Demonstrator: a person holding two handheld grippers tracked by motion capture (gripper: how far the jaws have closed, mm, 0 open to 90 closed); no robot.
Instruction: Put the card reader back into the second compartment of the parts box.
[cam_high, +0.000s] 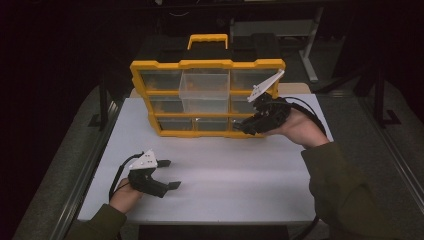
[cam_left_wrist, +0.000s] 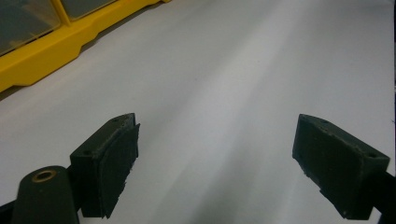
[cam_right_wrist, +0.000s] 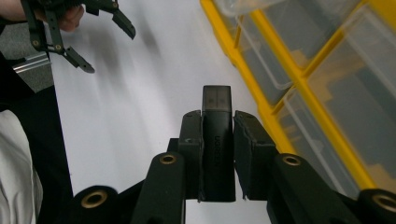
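Right tool (cam_right_wrist: 217, 154) clamped on a small black block (cam_right_wrist: 216, 140), long axis along the jaws, just beside the yellow organizer's (cam_high: 207, 64) lower-right bins. Left tool (cam_high: 170, 174) jaws apart, farther off over the desk (cam_high: 240, 175).

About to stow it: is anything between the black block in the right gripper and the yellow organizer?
Nothing visible. The right gripper holds the black block beside the yellow organizer, with nothing between them.
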